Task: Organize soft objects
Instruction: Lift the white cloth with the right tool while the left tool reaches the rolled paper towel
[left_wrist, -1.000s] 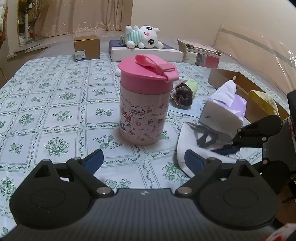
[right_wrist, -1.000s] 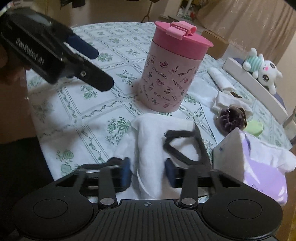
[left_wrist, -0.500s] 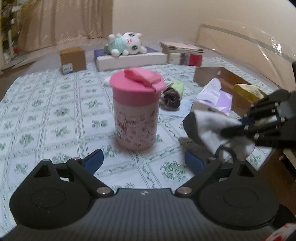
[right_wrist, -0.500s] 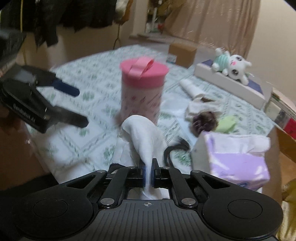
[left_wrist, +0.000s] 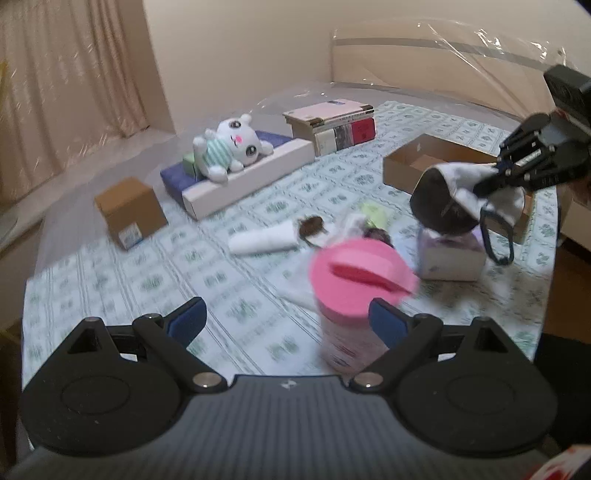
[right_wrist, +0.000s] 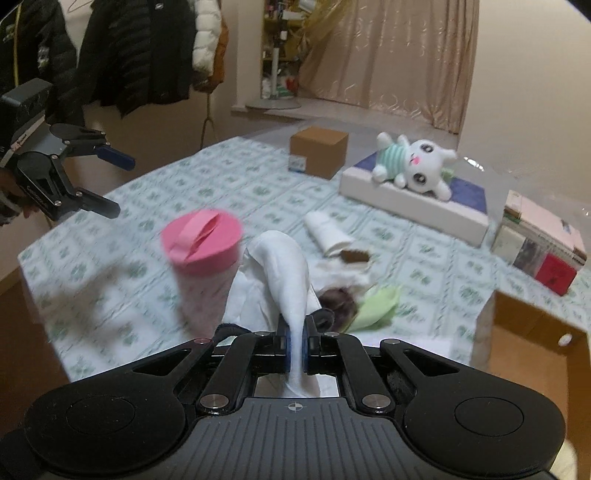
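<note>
From the left wrist view I find my left gripper (left_wrist: 286, 315) standing wide with nothing between its blue pads, poised above the green-patterned white tablecloth (left_wrist: 122, 273) with the pink-lidded printed plastic tumbler (left_wrist: 356, 295) just under its right finger. In the same view the right gripper (left_wrist: 491, 184) is off the table at the upper right, clamped on the white cloth pouch with dark lining and dark cord loops (left_wrist: 456, 199), which hangs in the air above the lilac and white tissue pack (left_wrist: 450, 254) and in front of the open brown cardboard box (left_wrist: 417, 166). I judge that box the likely destination, though nothing confirms it. From the right wrist view the jaws are drawn nearly together on a pinched fold of the pouch, the rest billowing forward over the clutter: a rolled white towel (right_wrist: 328, 232), a dark brown scrunchie (right_wrist: 338, 299) and a pale green soft item (right_wrist: 376, 304), all lying near the tumbler. To do this step well I would hold the pinch firm, carry the pouch high enough that its dangling cords miss the tissue pack and the tumbler's lid, and release only once the bulk is inside the box wall. The grip is on one thin fold, so a quick swing may let it slip. The left gripper should stay apart from the tumbler, which I judge easy to tip.
</note>
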